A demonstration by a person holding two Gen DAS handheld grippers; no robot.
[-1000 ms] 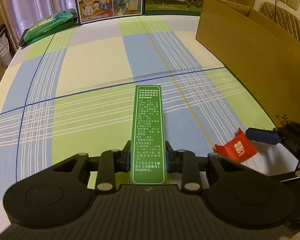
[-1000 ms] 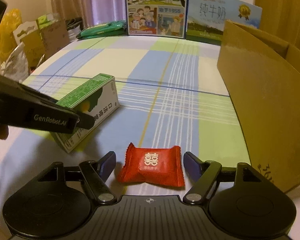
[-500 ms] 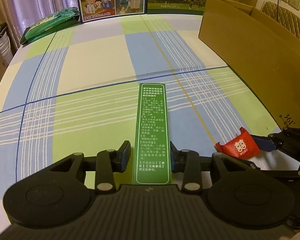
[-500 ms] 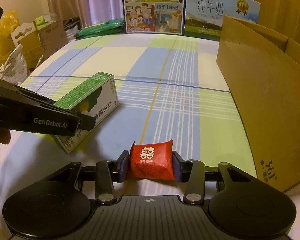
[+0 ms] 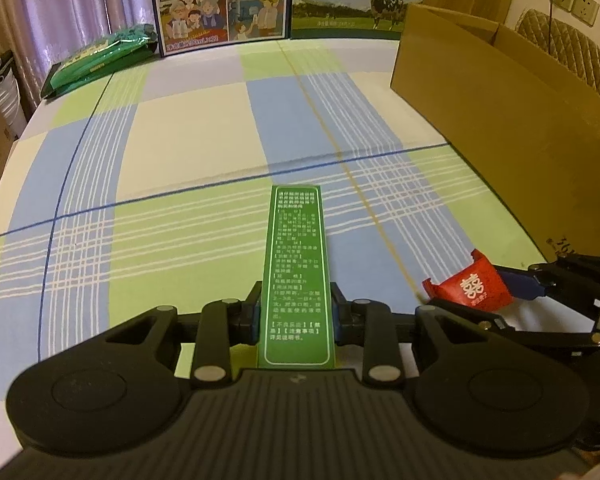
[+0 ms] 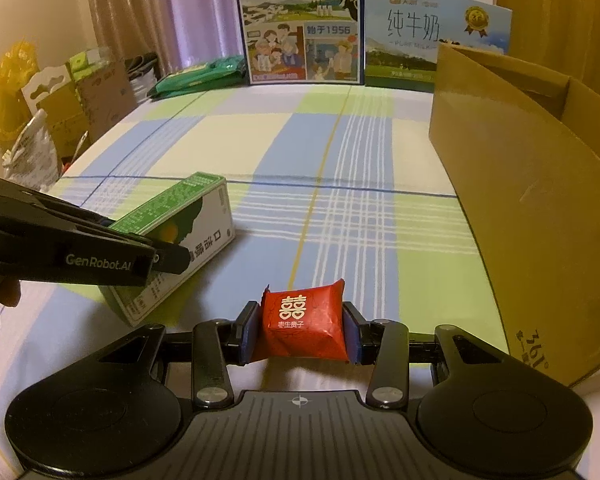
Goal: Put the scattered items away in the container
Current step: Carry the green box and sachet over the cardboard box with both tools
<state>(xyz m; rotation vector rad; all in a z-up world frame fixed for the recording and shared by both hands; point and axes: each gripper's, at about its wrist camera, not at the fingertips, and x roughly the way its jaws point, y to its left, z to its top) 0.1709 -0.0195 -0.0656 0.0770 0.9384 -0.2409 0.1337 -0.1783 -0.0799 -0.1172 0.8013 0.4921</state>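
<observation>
Both grippers have shut since a second ago: the right gripper (image 6: 299, 330), then spread around the red candy (image 6: 305, 327), now pinches it between its pads, and the left gripper (image 5: 296, 316) clamps the green box (image 5: 297, 264), which stands on edge on the checked cloth (image 5: 188, 152). Grasping looks done, so carrying comes next. Each item must be lifted over the wall of the carton (image 6: 532, 220) at the right, then released inside.

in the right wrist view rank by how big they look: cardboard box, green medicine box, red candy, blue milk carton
1. cardboard box
2. blue milk carton and green medicine box: look alike; carton is farther away, so unsure
3. red candy, smallest despite being nearest
</observation>
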